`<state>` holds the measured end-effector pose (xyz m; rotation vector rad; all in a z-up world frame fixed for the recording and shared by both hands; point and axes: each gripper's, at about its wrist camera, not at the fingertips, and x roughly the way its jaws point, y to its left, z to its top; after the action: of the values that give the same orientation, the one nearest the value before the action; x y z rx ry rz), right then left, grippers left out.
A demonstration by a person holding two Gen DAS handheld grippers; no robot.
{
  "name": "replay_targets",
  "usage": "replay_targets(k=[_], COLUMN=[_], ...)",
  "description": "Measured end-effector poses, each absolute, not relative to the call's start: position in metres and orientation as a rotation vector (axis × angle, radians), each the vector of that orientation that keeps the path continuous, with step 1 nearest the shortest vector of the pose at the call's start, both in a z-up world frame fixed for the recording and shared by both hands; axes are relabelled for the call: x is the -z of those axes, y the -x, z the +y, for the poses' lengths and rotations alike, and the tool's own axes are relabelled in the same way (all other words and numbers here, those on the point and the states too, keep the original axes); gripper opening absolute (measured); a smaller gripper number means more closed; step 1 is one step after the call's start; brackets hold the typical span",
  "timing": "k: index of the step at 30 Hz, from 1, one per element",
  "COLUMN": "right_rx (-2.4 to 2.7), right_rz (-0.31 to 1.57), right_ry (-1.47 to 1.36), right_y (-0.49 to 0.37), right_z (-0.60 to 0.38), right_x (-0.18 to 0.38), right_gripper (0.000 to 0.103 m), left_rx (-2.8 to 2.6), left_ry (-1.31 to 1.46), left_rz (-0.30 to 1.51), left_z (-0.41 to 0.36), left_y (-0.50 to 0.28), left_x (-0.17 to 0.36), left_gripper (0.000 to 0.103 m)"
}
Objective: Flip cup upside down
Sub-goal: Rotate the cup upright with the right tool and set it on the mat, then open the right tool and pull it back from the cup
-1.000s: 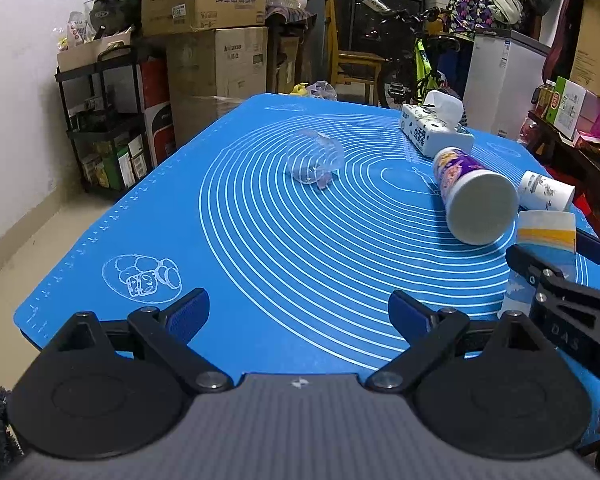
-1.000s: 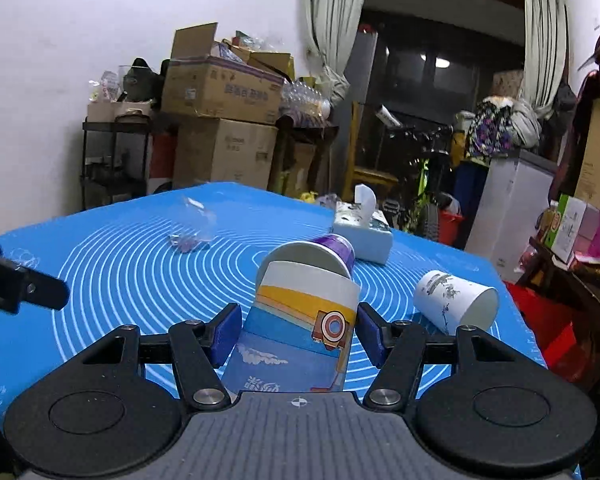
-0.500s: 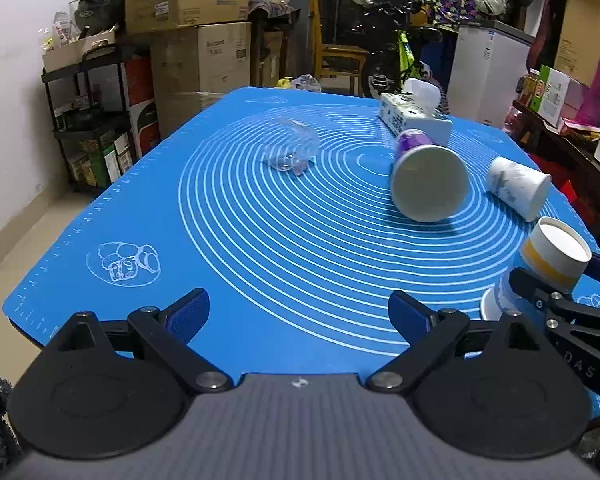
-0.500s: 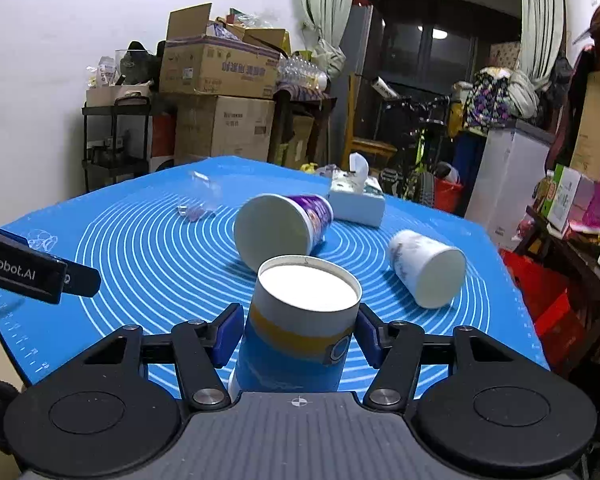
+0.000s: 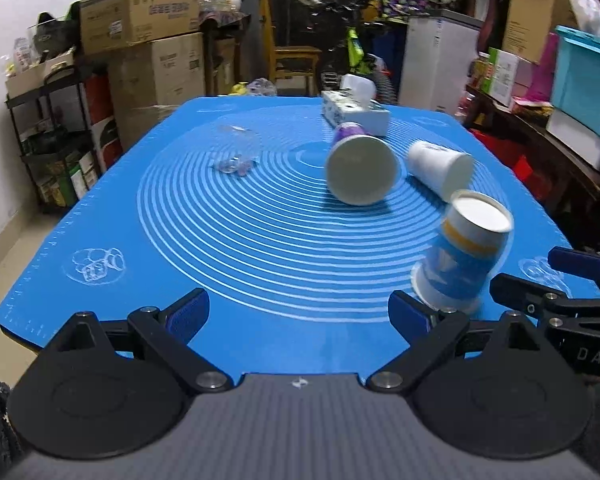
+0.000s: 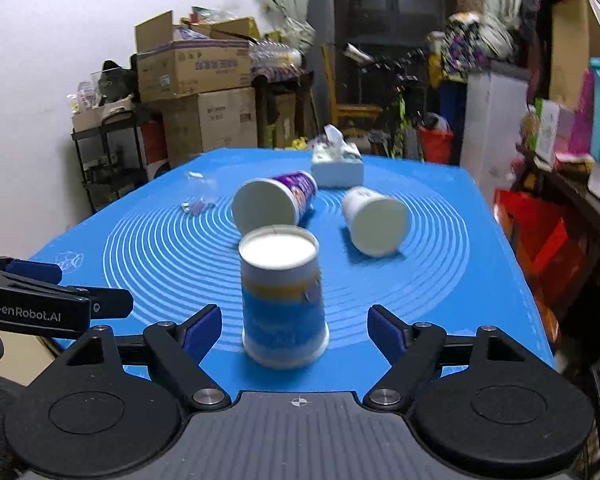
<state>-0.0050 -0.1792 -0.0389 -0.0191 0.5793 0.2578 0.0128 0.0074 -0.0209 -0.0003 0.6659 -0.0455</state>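
Note:
A blue and white paper cup with a yellow band [image 6: 283, 300] stands upside down on the blue mat [image 6: 440, 280], rim down and white base up. My right gripper [image 6: 294, 326] is open, its fingers apart on either side of the cup and not touching it. The cup also shows at the right of the left wrist view [image 5: 460, 252], where it looks tilted. My left gripper [image 5: 298, 312] is open and empty near the mat's front edge, left of the cup.
A purple paper cup [image 6: 274, 204] and a white paper cup [image 6: 374, 220] lie on their sides behind the blue cup. A clear plastic cup [image 5: 236, 152] lies further left. A tissue box [image 6: 336, 160] stands at the back. Boxes and shelves stand beyond the table.
My right gripper has opened and let go of the blue cup, which now stands rim down on the mat. Both grippers have drawn back a little.

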Motion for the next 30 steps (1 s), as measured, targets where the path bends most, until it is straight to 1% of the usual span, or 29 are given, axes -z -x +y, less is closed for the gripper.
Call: replay_targets(k=[10,30], right_rx=[-0.197,-0.163], right_rz=[0.628,0.64], right_ry=[0.032,0.004], right_y=[0.031,0.037], right_z=[-0.199,-0.206], right_x=[0.042,0.042], right_gripper=[0.083,0.083], left_rx=[0.14,0.17], left_ry=[-0.043,-0.084], left_rz=[0.719,0.718], left_z=[-0.011,-0.024], left_y=[0.003,0.007], left_x=[0.029,0.034], left_gripper=[0.095,0.095])
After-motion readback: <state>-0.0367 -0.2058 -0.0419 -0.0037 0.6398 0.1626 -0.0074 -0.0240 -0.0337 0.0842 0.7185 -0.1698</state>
